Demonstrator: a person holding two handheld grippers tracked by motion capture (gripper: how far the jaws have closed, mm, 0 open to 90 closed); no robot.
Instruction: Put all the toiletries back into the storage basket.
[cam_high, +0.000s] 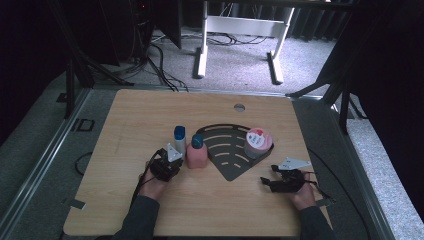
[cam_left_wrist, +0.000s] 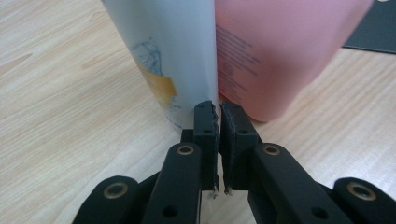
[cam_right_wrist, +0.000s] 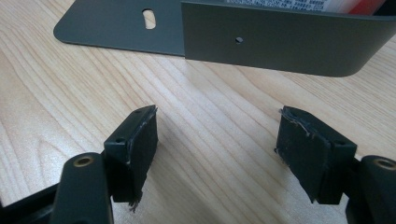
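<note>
Left gripper (cam_left_wrist: 218, 109): I have its jaws together on nothing, tips nosing the seam where white bottle (cam_left_wrist: 163, 51) touches pink bottle (cam_left_wrist: 280, 51), upright mid-desk (cam_left_wrist: 56, 121). Right gripper (cam_right_wrist: 217, 126): apart, idle before slotted rack (cam_right_wrist: 280, 42).

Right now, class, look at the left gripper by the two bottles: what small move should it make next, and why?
Probably open the jaws and ease forward around the white bottle. The left gripper is shut with nothing between its pads, its tips just short of where the white bottle and the pink bottle stand side by side. Shut like this it can only nudge them. The right gripper waits open near the dark tray.
</note>
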